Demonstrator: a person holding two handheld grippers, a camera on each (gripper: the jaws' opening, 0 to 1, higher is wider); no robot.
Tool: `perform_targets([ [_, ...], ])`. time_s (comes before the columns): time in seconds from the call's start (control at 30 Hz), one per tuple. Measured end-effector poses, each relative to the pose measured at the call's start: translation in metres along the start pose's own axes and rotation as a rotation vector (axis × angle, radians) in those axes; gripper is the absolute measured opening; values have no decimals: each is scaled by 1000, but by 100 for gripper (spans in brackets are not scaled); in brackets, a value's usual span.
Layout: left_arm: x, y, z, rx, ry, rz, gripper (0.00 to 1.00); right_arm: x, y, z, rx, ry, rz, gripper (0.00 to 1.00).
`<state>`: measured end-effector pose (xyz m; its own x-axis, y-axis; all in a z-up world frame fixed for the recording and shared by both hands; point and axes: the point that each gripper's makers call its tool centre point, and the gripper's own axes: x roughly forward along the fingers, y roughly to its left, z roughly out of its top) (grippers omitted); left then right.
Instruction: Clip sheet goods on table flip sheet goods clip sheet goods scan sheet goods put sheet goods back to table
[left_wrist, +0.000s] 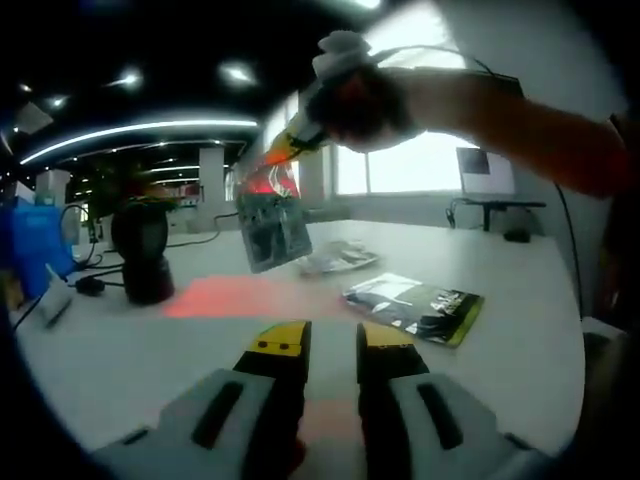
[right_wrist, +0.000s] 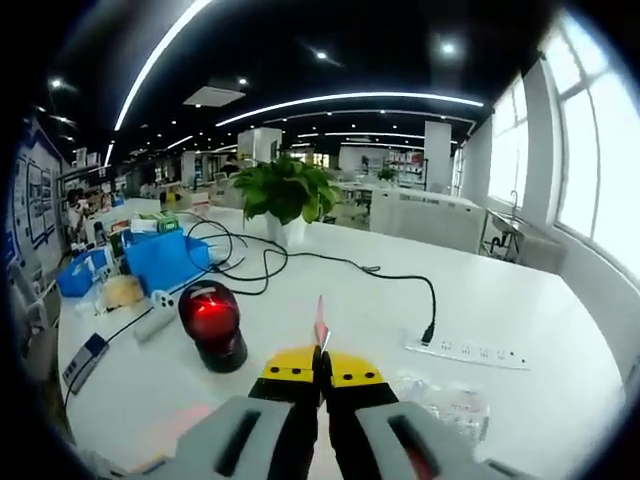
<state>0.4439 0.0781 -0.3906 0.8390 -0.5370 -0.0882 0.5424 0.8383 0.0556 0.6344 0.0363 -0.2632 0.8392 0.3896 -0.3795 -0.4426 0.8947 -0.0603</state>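
Left gripper view has your left claw (left_wrist: 332, 345) low over the white surface (left_wrist: 520, 290), its yellow-tipped jaws apart with nothing between them. Above and ahead, your right claw (left_wrist: 283, 148) comes in from the upper right, carried by your hand (left_wrist: 365, 95), and it grips a clear packet of sheet goods (left_wrist: 270, 220) by its top edge. The packet hangs in the air, tilted, clear of the surface, with red light on its upper part. A red glow (left_wrist: 240, 297) lies on the surface below it. To the left stands the black scanner (left_wrist: 143, 250), near the packet but apart from it. A second packet with dark and yellow print (left_wrist: 415, 308) lies flat on the surface to the right, and a clear one (left_wrist: 335, 258) lies farther back.

Right gripper view shows your right claw (right_wrist: 322, 372) with its jaws pressed together on the thin edge of the sheet goods (right_wrist: 320, 325), seen edge-on and tinted red. The scanner (right_wrist: 212, 325) sits just ahead and to the left, its window glowing red. A white power strip (right_wrist: 468, 352) lies to the right with a black cable running to it; a potted plant (right_wrist: 285, 195) stands behind, and a blue box (right_wrist: 165, 260) sits to the left.
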Motion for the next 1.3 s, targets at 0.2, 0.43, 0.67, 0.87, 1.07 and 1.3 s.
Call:
perform_targets([
  [0.2, 0, 1, 0, -4, -3, 1, 11, 4, 6, -3, 8, -1, -22, 0],
  [0.43, 1, 1, 0, -6, -3, -3, 11, 9, 12, -3, 0, -2, -44, 0],
  [0.67, 0, 0, 0, -8, -4, -1, 11, 15, 17, 0, 13, -13, -62, 0],
  [0.87, 1, 3, -1, -11, -5, 3, 11, 21, 25, 0, 4, -14, -62, 0],
  [1.07, 2, 6, -5, -4, 0, 1, 11, 24, 24, -1, 17, -22, -72, 0],
  [1.3, 3, 8, -5, -6, -3, -1, 11, 28, 26, 2, 10, -29, -74, 0],
])
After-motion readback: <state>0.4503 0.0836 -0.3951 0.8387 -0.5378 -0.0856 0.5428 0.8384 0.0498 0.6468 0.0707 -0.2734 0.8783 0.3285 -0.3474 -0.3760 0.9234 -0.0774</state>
